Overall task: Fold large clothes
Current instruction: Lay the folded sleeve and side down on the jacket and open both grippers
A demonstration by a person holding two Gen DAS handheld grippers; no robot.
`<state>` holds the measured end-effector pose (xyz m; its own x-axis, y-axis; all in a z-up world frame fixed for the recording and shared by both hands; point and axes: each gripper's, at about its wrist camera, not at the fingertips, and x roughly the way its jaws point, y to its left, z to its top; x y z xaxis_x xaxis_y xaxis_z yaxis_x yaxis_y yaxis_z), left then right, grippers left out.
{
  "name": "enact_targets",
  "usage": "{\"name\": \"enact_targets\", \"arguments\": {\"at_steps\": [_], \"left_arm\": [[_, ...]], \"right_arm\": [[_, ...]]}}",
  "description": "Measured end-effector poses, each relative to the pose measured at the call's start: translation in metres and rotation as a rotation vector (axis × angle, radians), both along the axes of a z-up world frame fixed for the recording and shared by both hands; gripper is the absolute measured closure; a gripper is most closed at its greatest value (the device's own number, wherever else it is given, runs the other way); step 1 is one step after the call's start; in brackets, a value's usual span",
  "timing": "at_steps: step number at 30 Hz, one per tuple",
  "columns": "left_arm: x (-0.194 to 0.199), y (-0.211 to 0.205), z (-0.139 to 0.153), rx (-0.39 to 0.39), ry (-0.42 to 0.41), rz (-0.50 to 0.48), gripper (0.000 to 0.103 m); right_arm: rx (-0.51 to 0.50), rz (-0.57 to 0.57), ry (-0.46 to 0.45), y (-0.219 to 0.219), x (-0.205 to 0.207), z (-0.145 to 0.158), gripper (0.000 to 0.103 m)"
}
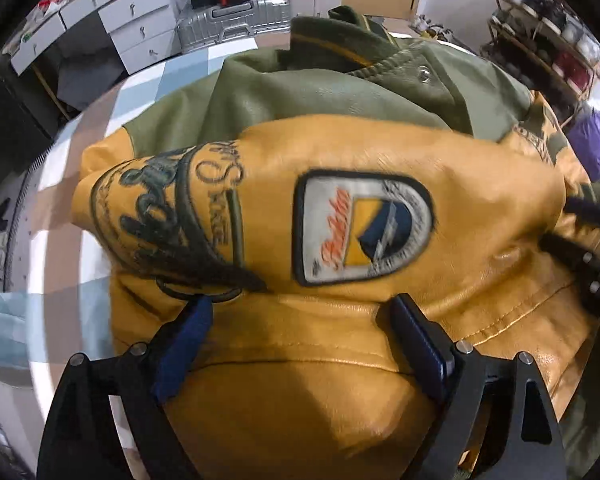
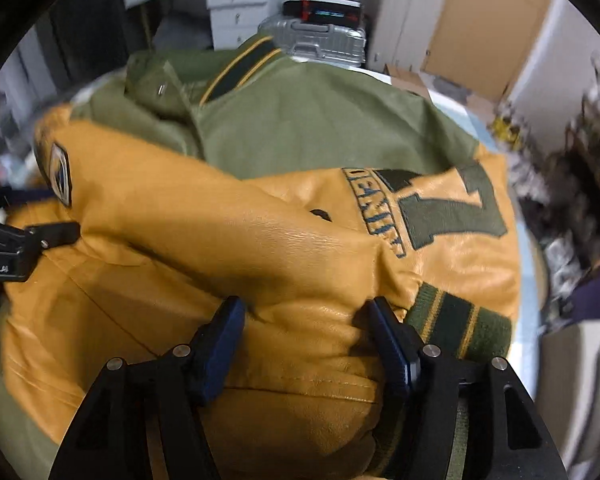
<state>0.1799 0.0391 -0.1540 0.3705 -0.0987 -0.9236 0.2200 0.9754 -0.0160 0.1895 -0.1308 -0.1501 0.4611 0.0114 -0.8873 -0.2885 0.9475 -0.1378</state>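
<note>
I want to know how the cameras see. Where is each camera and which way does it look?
Left wrist view: sits on the left hand-held gripper, looking down along its open blue fingers at the jacket's yellow sleeve and shield patch.
Right wrist view: sits on the right hand-held gripper, looking down at the yellow sleeve by the striped cuff; its fingers are open too.
Shared: the jacket, the silver suitcase behind, and each view glimpses the other gripper.
</note>
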Motion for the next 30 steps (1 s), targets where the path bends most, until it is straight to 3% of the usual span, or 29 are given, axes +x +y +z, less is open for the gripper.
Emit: {"name": "enact_targets", "arguments": {"at_steps": [2,4,7,9,11,12,14,17,19,22,26,30], "left_arm": [[0.001,0.004,0.016,-0.019,0.009,0.01,0.016],[-0.007,0.004,0.039,-0.067,-0.072,-0.009,0.016],[-0.005,-0.01,0.035,-0.047,-0.105,-0.041,0.016],[0.009,-0.016,-0.008,0.044,0.057,-0.016,0.014],[0.015,-0.013,-0.02,0.056,0.021,0.0,0.008],[0.017,-0.009,-0.022,0.049,0.024,0.01,0.008],[0.012,-0.004,-0.016,0.048,0.017,0.013,0.01],[-0.003,0.009,0.008,0.036,-0.07,0.037,0.011],[-0.021,0.021,0.035,-0.047,-0.152,0.059,0.011],[-0.06,0.022,0.074,-0.1,-0.304,0.091,0.01],[-0.095,-0.002,0.118,-0.081,-0.477,0.086,0.01],[-0.117,-0.014,0.133,-0.066,-0.581,0.092,0.008]], "right_arm": [[0.017,0.007,0.008,0.0,0.002,0.011,0.038],[0.139,-0.026,-0.038,-0.015,0.0,0.035,0.039],[0.258,-0.082,-0.056,-0.032,0.002,0.046,0.038],[0.23,-0.113,0.013,-0.036,0.01,0.025,0.038],[0.14,-0.094,0.065,-0.02,0.01,-0.003,0.036],[0.052,-0.043,0.01,-0.008,0.004,-0.009,0.035],[-0.015,-0.034,-0.013,0.002,-0.001,-0.008,0.035],[0.139,-0.088,-0.014,-0.011,-0.009,0.022,0.038],[0.298,-0.111,-0.088,-0.028,-0.022,0.059,0.038],[0.353,-0.12,-0.246,-0.037,-0.052,0.108,0.035],[0.386,-0.098,-0.485,-0.024,-0.106,0.169,0.016],[0.433,-0.084,-0.641,-0.015,-0.146,0.192,0.001]]}}
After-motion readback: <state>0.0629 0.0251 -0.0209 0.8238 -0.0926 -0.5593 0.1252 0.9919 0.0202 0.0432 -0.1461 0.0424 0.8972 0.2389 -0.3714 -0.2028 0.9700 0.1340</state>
